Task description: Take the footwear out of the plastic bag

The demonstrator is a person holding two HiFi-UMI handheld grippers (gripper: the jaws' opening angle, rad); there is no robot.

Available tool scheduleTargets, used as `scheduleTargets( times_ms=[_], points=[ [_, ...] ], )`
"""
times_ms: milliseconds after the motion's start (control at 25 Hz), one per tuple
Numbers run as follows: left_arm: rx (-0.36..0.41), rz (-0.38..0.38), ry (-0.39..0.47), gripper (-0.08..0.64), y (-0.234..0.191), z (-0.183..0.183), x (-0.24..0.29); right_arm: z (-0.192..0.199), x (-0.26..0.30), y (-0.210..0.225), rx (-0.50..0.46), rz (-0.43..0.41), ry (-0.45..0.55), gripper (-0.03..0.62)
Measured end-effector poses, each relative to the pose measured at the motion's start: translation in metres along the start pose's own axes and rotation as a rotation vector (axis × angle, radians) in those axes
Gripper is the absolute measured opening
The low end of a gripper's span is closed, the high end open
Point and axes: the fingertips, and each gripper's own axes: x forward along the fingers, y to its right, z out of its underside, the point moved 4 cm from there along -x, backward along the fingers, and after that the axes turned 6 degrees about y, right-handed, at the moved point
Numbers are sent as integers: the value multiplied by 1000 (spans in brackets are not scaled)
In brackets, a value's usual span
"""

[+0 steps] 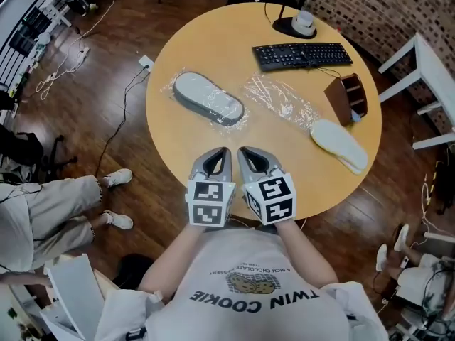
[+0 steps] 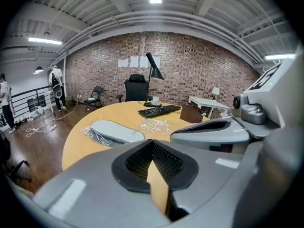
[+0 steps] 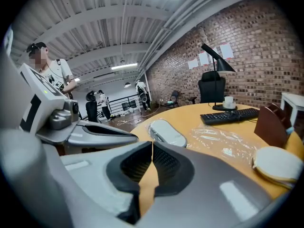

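A grey slipper sealed in a clear plastic bag (image 1: 208,98) lies on the left part of the round wooden table (image 1: 178,148); it also shows in the left gripper view (image 2: 114,131) and the right gripper view (image 3: 166,132). An empty crumpled plastic bag (image 1: 281,99) lies mid-table. A white slipper (image 1: 340,145) rests bare near the right edge. My left gripper (image 1: 222,150) and right gripper (image 1: 244,150) hover side by side over the near table edge. Both are shut and hold nothing, well short of the bagged slipper.
A black keyboard (image 1: 302,54), a lamp base with a cup (image 1: 298,25) and a brown desk organizer (image 1: 346,98) stand at the far right of the table. A white side table (image 1: 426,69) is beyond. A seated person's legs (image 1: 57,201) and floor cables (image 1: 121,112) are at left.
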Motion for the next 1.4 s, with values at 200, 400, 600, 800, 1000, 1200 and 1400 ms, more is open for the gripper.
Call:
scheduleTargets(
  times_ms=[200,400,600,800,1000,1200,1400],
  points=[
    [50,81,-36,3,-42,-10,37,-5,44,15,59,81,-16,5],
    [106,163,-46,3,-77,-20,72,0,76,28,124,136,-50,5],
    [143,207,-84,3,-110,-15,96,1,104,41,178,180,-50,5],
    [177,218,-128,3,-150,-11,115,1,124,48,284,208,-16,6],
    [223,194,-158,3,-198,-11,137,4,136,57,390,233,12,9],
    [273,155,-184,3,-243,-8,160,12,145,63,420,238,-21,22],
    [311,116,-239,3,-275,6,179,17,148,66,435,233,-38,44]
  ],
)
